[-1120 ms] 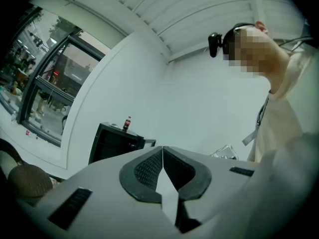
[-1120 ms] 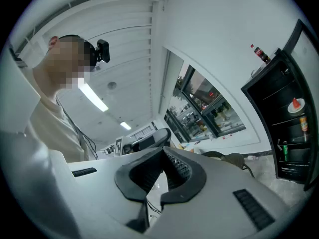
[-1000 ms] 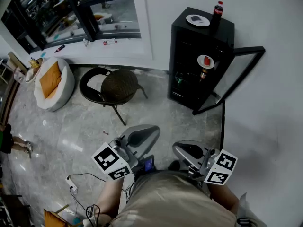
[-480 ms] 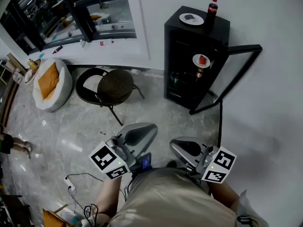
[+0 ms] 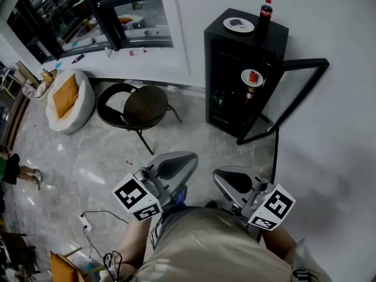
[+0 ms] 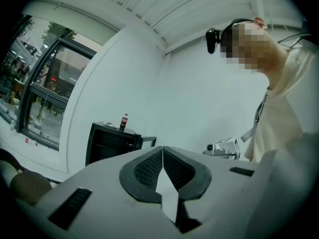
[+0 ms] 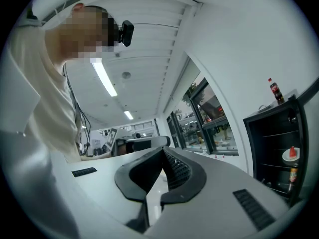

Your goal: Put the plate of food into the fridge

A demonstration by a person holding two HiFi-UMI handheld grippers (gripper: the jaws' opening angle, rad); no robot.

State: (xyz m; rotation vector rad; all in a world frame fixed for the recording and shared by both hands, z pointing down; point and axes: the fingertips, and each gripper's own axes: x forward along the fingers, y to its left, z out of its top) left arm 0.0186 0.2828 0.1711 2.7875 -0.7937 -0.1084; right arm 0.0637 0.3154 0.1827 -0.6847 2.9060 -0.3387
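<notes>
A black fridge (image 5: 226, 81) stands against the white wall with its glass door (image 5: 294, 93) swung open to the right. A white plate with red food (image 5: 251, 77) rests on an upper shelf inside; the right gripper view also shows this plate (image 7: 290, 155). On top of the fridge are a second plate (image 5: 238, 24) and a cola bottle (image 5: 265, 9). My left gripper (image 5: 189, 160) and right gripper (image 5: 217, 175) hang low by the person's body, well short of the fridge. Both are shut with nothing between the jaws, as shown for the left gripper (image 6: 163, 149) and the right gripper (image 7: 163, 149).
A round wicker chair (image 5: 144, 106) stands left of the fridge, and a white cushion bed with an orange pillow (image 5: 67, 96) lies further left. Cables (image 5: 94, 228) trail on the marble floor at lower left. A large window (image 5: 88, 16) fills the back left.
The head view has shifted slightly. Both grippers stay shut and low by the body, and the fridge door stays open.
</notes>
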